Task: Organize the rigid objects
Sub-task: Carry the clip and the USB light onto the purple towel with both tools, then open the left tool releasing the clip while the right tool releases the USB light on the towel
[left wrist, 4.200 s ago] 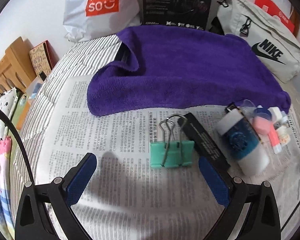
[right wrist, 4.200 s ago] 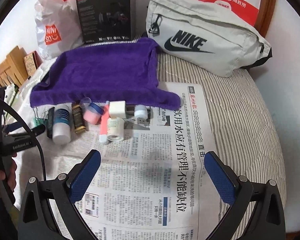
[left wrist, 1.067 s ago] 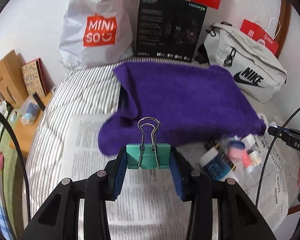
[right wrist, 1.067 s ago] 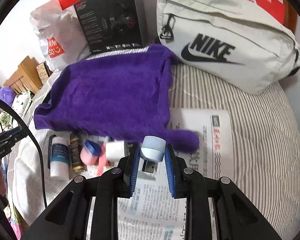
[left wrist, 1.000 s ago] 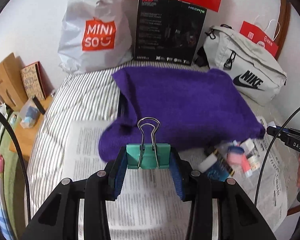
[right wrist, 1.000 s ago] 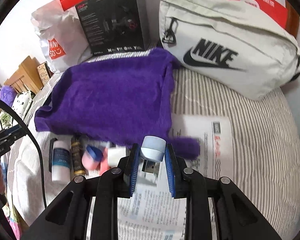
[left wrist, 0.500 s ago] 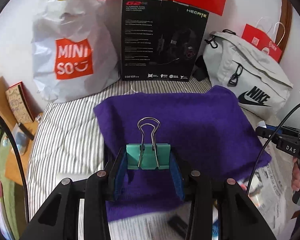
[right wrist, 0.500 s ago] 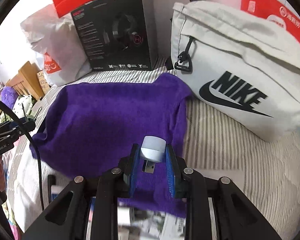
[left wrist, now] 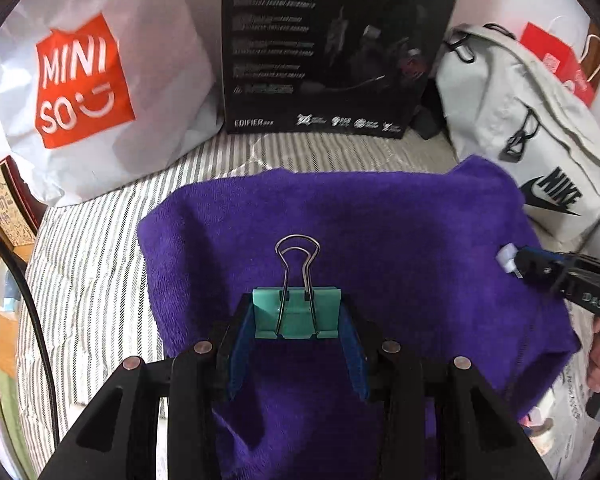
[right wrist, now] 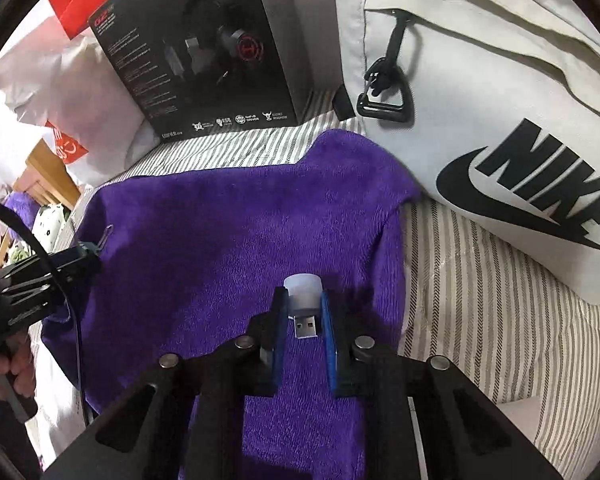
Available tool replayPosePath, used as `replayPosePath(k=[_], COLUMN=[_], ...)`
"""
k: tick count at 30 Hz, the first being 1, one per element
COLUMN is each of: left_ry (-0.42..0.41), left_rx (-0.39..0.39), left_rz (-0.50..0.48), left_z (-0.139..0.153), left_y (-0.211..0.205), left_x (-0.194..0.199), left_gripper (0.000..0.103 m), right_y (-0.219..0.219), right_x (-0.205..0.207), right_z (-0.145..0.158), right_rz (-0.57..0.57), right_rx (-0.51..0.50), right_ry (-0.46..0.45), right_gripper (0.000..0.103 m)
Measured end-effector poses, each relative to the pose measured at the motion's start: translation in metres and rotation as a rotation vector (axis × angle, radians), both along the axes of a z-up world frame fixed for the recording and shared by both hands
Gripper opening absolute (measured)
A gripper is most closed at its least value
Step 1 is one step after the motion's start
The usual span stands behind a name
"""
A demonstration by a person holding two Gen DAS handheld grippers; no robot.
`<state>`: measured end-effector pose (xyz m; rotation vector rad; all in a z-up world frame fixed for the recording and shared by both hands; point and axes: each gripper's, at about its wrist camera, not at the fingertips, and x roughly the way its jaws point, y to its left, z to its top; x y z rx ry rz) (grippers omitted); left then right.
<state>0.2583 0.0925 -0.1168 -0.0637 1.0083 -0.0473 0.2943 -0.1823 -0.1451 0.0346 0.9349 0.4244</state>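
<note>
My left gripper (left wrist: 296,320) is shut on a teal binder clip (left wrist: 296,316) with silver wire handles, held above the purple towel (left wrist: 379,240). My right gripper (right wrist: 303,312) is shut on a small white USB light (right wrist: 303,292) with a metal plug, held over the right part of the purple towel (right wrist: 220,240). The right gripper with the USB light also shows at the right edge of the left wrist view (left wrist: 539,266). The left gripper shows at the left of the right wrist view (right wrist: 60,264).
A white Miniso bag (left wrist: 84,92), a black headset box (left wrist: 331,48) and a grey Nike bag (left wrist: 539,152) stand along the wall behind the towel. The striped bedsheet (right wrist: 479,300) lies right of the towel. Newspaper (left wrist: 563,420) with small items lies at the lower right.
Both grippers have moved forward from the newspaper to above the purple towel, carrying the clip and the USB light. The bags and box now look closer.
</note>
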Motion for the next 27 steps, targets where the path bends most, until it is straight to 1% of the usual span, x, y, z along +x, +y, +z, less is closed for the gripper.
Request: replayPosePath(k=[4, 6, 8, 10, 12, 15, 18, 21, 27], left_ry=[0.014, 0.02, 0.021, 0.021, 0.022, 0.025, 0.024, 0.026, 0.027], left_rx=[-0.012, -0.017, -0.014, -0.013, -0.018, 0.0, -0.009, 0.008, 0.079], left_rz=[0.007, 0.006, 0.004, 0.004, 0.004, 0.014, 0.018, 0.017, 0.009], left_z=[-0.009, -0.012, -0.013, -0.014, -0.014, -0.017, -0.017, -0.017, -0.02], left_y=[0.004, 0.003, 0.003, 0.003, 0.004, 0.007, 0.01, 0.008, -0.003], left_x=[0.009, 0.012, 0.014, 0.015, 0.017, 0.022, 0.024, 0.026, 0.027], left_gripper=[0.039, 0.039, 0.039, 0.039, 0.039, 0.039, 0.039, 0.039, 0.039], right_y=[0.005, 0.009, 0.014, 0.021, 0.024, 0.026, 0.024, 0.023, 0.025], right_x=[0.005, 0.007, 0.011, 0.016, 0.016, 0.02, 0.026, 0.03, 0.028], right_z=[0.0, 0.0, -0.005, -0.012, -0.012, -0.009, -0.006, -0.011, -0.01], right_rz=[0.015, 0.03, 0.044, 0.055, 0.05, 0.041, 0.028, 0.017, 0.029], right_rx=[-0.02, -0.036, -0.052, -0.072, -0.087, -0.09, -0.09, -0.111, -0.141], right_ry=[-0.005, -0.005, 0.008, 0.024, -0.004, -0.012, -0.016, -0.007, -0.009], right_gripper=[0.017, 0.02, 0.023, 0.023, 0.024, 0.024, 0.024, 0.024, 0.025])
